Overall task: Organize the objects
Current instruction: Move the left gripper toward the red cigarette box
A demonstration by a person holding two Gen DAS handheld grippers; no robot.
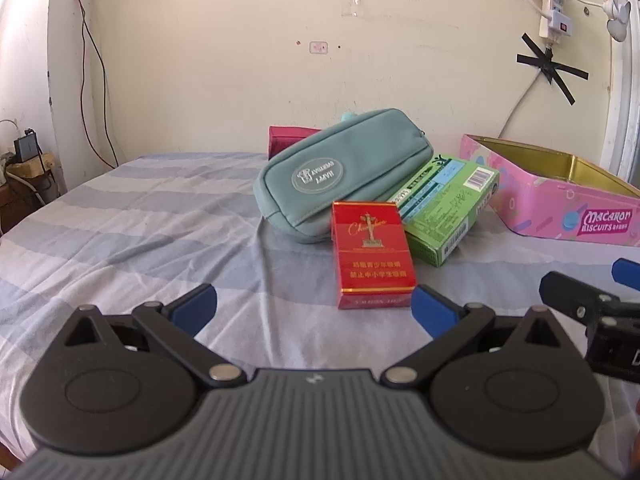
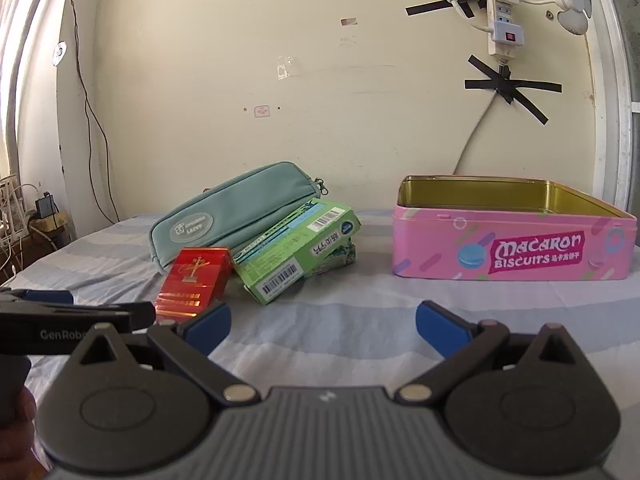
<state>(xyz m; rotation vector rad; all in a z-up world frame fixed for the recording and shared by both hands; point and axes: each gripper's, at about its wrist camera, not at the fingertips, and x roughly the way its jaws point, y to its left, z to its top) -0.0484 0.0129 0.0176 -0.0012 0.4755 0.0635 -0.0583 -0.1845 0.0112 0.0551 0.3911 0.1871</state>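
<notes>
A red cigarette pack [image 1: 372, 254] lies on the striped bed sheet [image 1: 140, 220], just ahead of my open, empty left gripper [image 1: 314, 308]. Behind it a teal zip pouch [image 1: 344, 172] leans over a green box [image 1: 444, 212] and a dark pink item [image 1: 286, 138]. An open pink Macaron biscuit tin [image 1: 560, 196] stands to the right. In the right wrist view my right gripper [image 2: 322, 326] is open and empty, with the tin [image 2: 512, 240] ahead right and the red pack [image 2: 194, 280], green box [image 2: 296, 248] and pouch [image 2: 236, 208] ahead left.
A cream wall [image 2: 320, 80] rises just behind the bed, with a taped power strip [image 2: 504, 20] and hanging cables. A chargers-and-cables cluster [image 1: 28, 160] sits at the far left. The left gripper's body [image 2: 60, 326] shows at the left of the right wrist view.
</notes>
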